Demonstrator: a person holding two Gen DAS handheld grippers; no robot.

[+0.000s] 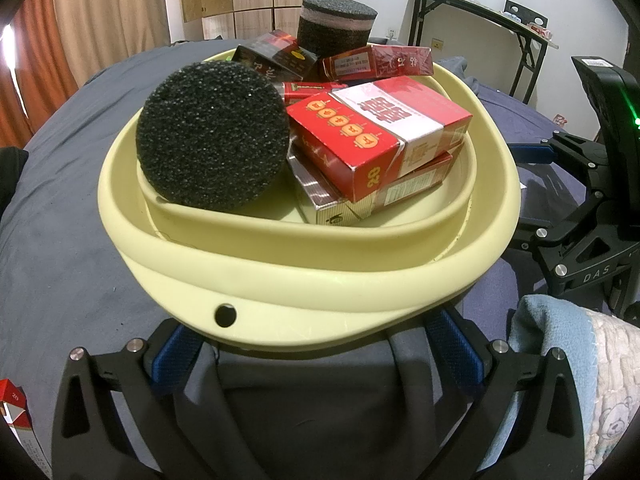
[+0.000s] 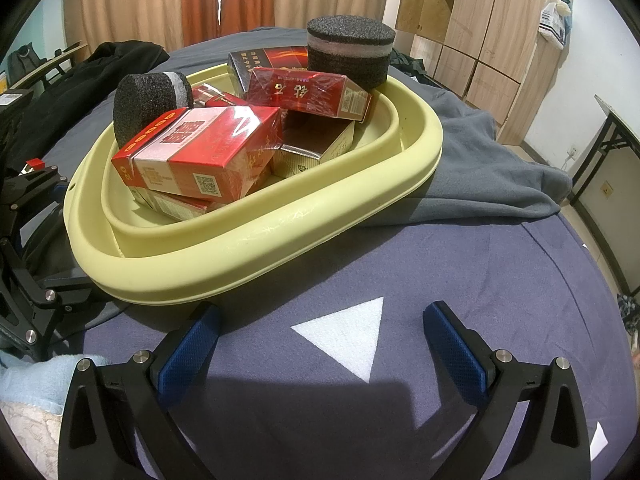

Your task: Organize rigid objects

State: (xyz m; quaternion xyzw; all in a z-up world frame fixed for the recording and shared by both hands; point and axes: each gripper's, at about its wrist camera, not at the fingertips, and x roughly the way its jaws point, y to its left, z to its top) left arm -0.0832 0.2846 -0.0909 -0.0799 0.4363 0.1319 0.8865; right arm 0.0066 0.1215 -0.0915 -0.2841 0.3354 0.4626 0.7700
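A pale yellow basin (image 1: 320, 280) (image 2: 256, 256) sits on a blue-grey bedspread (image 1: 72, 240). It holds several red cigarette boxes, the top one red and white (image 1: 380, 132) (image 2: 200, 148), plus two black foam cylinders: one lying on its side (image 1: 212, 136) (image 2: 140, 104), one upright at the back (image 1: 336, 24) (image 2: 348, 52). My left gripper (image 1: 316, 344) is open, its blue pads (image 1: 172, 360) either side of the basin's near rim, tips tucked under it. My right gripper (image 2: 324, 332) stands open over the cloth beside the basin, holding nothing.
Another red-and-white box (image 1: 12, 412) lies outside the basin at the lower left. A white triangle (image 2: 348, 332) marks the navy cloth. A light blue blanket (image 1: 560, 360) is near the right; dark clothes (image 2: 100, 68), folding tables (image 1: 480, 12) and wardrobes (image 2: 480, 20) stand beyond.
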